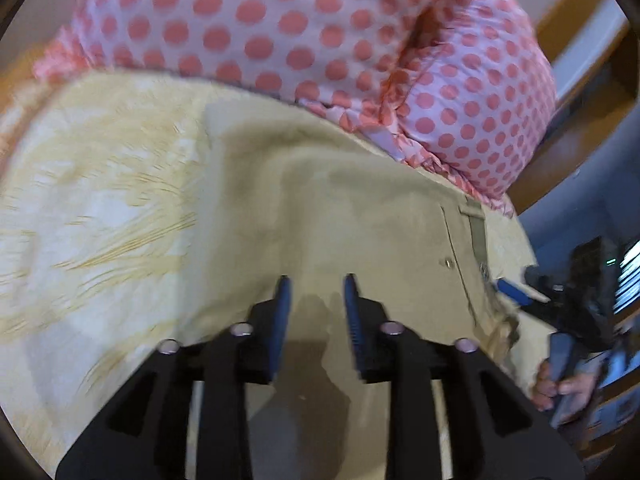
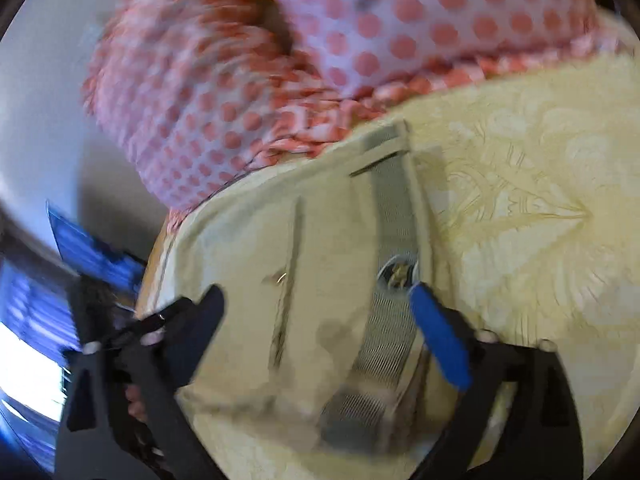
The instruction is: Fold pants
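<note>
We see the left claw (image 1: pixel 316 284) with its two blue-padded fingers spread, a clear gap between the tips and nothing held between them. The pants (image 1: pixel 340 208), a khaki pair, lie directly under and ahead of this claw, spread flat on the bed (image 1: pixel 100 200), which carries a cream cover with a yellow leaf pattern. Fabric shows through the gap between the fingers. To the right of the left claw we locate the waistband (image 1: pixel 476 232) with a belt loop, a pocket seam and a small metal rivet. Beyond the far edge of the pants, ahead of the claw, sits a pillow (image 1: pixel 280 32) in white cloth with pink dots.

At the right edge of the left wrist view, the right claw (image 1: pixel 516 292) appears near the waistband end of the pants; motion blur prevents finer detail there.

In the right wrist view, the right claw (image 2: pixel 316 294) stands wide apart, one finger at each side of the waist end. The pants (image 2: pixel 332 248) lie between and ahead of its fingers. The metal button (image 2: pixel 398 274) sits just beside the blue pad of the right-hand finger (image 2: pixel 438 340). We cannot tell whether that pad touches the fabric. The grey mesh lining (image 2: pixel 390 332) of the waistband runs between the fingers, toward the camera.
</note>
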A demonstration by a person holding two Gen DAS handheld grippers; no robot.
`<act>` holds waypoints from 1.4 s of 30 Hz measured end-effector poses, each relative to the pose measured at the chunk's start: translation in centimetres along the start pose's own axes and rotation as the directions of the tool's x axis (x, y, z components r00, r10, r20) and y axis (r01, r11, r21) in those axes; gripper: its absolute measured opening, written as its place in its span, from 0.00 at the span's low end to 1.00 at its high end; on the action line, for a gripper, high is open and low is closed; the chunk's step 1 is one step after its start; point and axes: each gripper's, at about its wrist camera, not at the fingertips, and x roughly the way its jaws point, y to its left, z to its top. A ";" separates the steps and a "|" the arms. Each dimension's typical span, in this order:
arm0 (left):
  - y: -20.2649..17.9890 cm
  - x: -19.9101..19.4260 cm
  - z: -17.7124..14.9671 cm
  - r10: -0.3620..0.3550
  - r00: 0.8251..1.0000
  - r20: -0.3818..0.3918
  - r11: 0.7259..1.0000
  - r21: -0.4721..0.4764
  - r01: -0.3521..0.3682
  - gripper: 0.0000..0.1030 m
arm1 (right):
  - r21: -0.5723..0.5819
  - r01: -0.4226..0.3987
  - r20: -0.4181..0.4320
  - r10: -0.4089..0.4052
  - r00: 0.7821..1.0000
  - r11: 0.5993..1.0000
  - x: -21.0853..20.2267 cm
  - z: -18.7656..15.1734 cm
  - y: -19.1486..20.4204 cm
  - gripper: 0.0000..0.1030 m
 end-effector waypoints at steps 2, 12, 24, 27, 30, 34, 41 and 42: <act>-1.4 -3.2 -2.6 0.071 0.993 0.093 0.995 0.069 -0.077 0.86 | -0.111 0.034 0.058 -0.027 0.998 0.993 -1.5 -2.7 2.1 0.98; -6.0 -7.2 -16.6 0.304 0.905 0.297 0.911 0.186 -0.368 0.95 | -0.323 0.334 0.273 -0.251 0.929 0.886 -2.4 -15.9 6.8 0.98; -5.2 -6.3 -19.1 0.366 0.875 0.316 0.891 0.153 -0.427 0.99 | -0.327 0.460 0.309 -0.366 0.878 0.826 -0.1 -18.2 6.8 0.98; -5.2 -6.2 -19.6 0.362 0.865 0.348 0.890 0.149 -0.432 0.99 | -0.319 0.469 0.334 -0.365 0.869 0.824 -0.1 -18.6 6.8 0.98; -5.2 -6.3 -19.8 0.358 0.861 0.360 0.890 0.149 -0.432 0.99 | -0.320 0.470 0.359 -0.354 0.864 0.823 -0.2 -19.0 6.7 0.98; -5.1 -6.2 -19.9 0.352 0.860 0.370 0.889 0.153 -0.430 0.99 | -0.320 0.469 0.384 -0.340 0.859 0.823 -0.3 -19.3 6.6 0.98; -5.0 -6.2 -20.0 0.336 0.860 0.384 0.891 0.166 -0.422 0.99 | -0.321 0.469 0.385 -0.339 0.858 0.823 -0.4 -19.3 6.5 0.98; -5.0 -6.2 -20.0 0.334 0.860 0.385 0.891 0.168 -0.421 0.99 | -0.321 0.468 0.385 -0.338 0.859 0.823 -0.4 -19.3 6.5 0.98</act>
